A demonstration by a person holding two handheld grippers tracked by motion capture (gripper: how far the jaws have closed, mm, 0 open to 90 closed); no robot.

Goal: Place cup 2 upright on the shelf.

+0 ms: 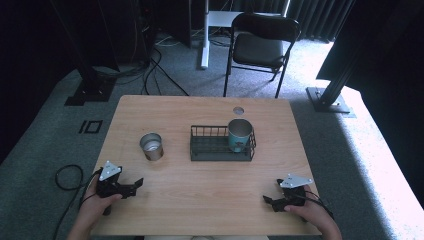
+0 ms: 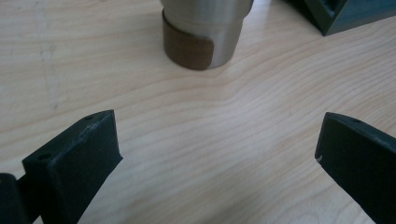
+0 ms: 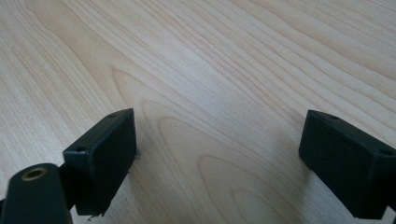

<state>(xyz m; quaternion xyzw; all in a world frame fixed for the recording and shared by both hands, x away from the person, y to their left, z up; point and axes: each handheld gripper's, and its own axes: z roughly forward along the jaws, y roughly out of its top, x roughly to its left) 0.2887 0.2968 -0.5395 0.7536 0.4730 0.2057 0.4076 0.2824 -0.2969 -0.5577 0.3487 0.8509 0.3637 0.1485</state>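
Note:
A steel cup [image 1: 151, 146] stands upright on the wooden table [image 1: 200, 190], left of a dark wire basket [image 1: 210, 146]. A teal cup [image 1: 239, 135] stands upright in the basket's right end. My left gripper [image 1: 137, 184] rests near the table's front left corner, open and holding nothing; in the left gripper view the steel cup [image 2: 203, 32] stands ahead of its gripper [image 2: 219, 149], well beyond the jaws. At the front right, my right gripper [image 1: 267, 201] is open over bare wood, with the gripper [image 3: 219, 154] holding nothing in its own view.
A corner of the dark wire basket [image 2: 345, 14] shows at the top right of the left gripper view. A small round hole [image 1: 238, 110] sits near the table's far edge. A black chair [image 1: 262, 42] stands beyond the table, and cables lie on the floor at left.

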